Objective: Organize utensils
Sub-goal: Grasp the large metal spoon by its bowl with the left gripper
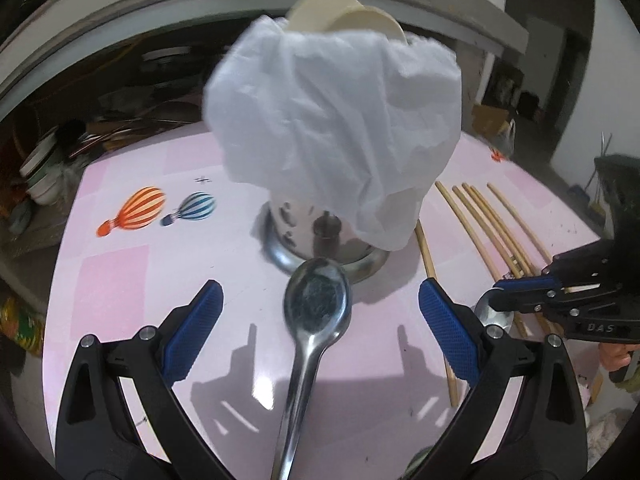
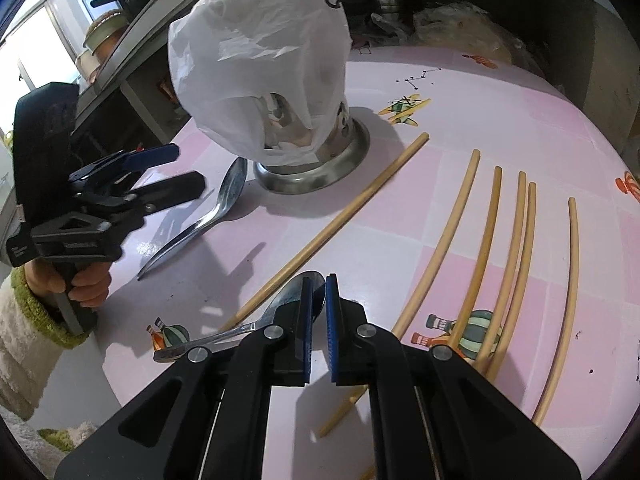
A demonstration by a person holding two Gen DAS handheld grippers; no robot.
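Home kitchen, stacked bowls point(image 1: 42, 176) (shelf), spoons point(image 2: 224, 204)

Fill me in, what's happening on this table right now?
A person is sorting utensils. The left tool is open around a spoon lying before the bag-covered metal holder. The right tool is nearly shut over a second spoon. Chopsticks lie loose on the pink table.

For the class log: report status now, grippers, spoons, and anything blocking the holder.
Left gripper open around first spoon. Right gripper shut on second spoon. Plastic bag covers holder. Chopsticks loose on table.
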